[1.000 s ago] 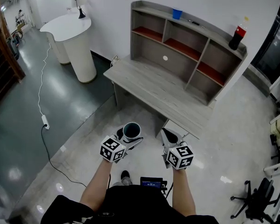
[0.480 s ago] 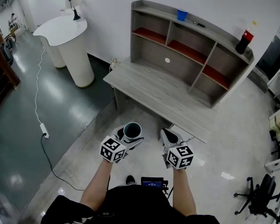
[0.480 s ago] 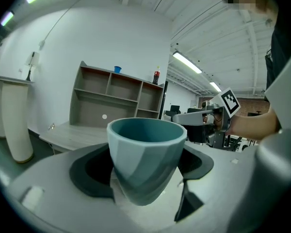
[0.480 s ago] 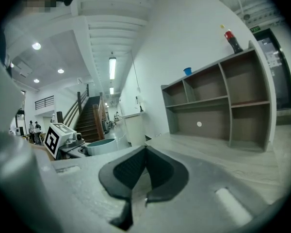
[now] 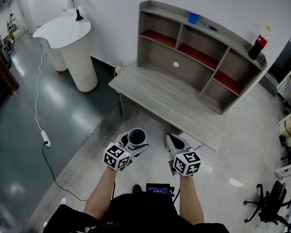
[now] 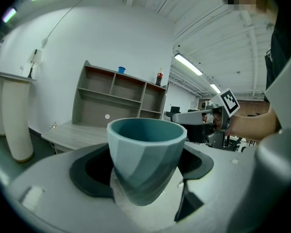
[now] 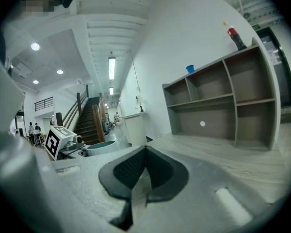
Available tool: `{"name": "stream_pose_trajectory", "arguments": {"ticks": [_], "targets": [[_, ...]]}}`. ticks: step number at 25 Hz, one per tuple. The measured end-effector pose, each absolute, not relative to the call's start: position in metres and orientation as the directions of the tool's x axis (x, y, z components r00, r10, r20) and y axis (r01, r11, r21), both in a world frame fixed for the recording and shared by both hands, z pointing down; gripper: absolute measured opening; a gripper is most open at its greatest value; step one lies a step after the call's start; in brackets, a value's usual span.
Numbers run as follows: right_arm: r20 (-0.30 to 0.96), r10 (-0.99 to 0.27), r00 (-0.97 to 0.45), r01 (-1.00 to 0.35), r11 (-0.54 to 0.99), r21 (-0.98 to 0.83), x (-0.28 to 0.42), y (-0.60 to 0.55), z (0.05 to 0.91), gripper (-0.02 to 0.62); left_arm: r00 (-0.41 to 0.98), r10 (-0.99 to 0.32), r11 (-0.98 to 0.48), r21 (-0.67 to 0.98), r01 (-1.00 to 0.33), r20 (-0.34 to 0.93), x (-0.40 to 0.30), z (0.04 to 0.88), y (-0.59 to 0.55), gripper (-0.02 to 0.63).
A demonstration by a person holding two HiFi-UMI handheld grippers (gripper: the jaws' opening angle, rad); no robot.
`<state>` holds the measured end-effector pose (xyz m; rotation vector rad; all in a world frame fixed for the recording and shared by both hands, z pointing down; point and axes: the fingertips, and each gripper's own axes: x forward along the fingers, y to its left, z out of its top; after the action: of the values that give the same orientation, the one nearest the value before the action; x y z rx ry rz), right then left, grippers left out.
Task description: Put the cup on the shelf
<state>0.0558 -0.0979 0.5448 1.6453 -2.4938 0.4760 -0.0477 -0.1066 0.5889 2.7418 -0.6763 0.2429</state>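
Two cups: teal cup (image 5: 137, 137) six o'clock, blue cup (image 5: 193, 17) one o'clock. One soda bottle (image 5: 258, 46). One shelf (image 5: 157, 57). Two grippers: left gripper (image 5: 136, 143), right gripper (image 5: 172, 141). One office chair (image 5: 269, 205).

Cup (image 5: 137, 136) before desk (image 5: 160, 93)
The cup is held in the left gripper (image 5: 135, 142); the shelf (image 5: 157, 57) is set on the desk beyond.

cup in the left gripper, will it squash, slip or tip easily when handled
The cup looks rigid: its faceted wall shows no give under the left gripper's grip. The flat facets probably offer decent purchase, so slipping seems unlikely. It narrows toward the base, so it may tip fairly easily once set down.
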Motion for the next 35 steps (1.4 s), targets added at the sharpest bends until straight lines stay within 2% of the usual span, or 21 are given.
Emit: {"name": "stream_pose_trajectory", "arguments": {"ticks": [14,35], "targets": [[0.255,-0.86,-0.442,-0.892,0.389,-0.23,0.06,-0.135,0.554,-0.003,0.868,-0.433,-0.83,0.269,-0.489,0.244,-0.04,0.602,-0.14,0.4],[0.243,-0.833,-0.498,-0.861,0.44,-0.256,0.116,-0.289,0.55,-0.003,0.829,-0.496,-0.799,0.24,-0.552,0.258,0.01,0.586,-0.288,0.4]]}}
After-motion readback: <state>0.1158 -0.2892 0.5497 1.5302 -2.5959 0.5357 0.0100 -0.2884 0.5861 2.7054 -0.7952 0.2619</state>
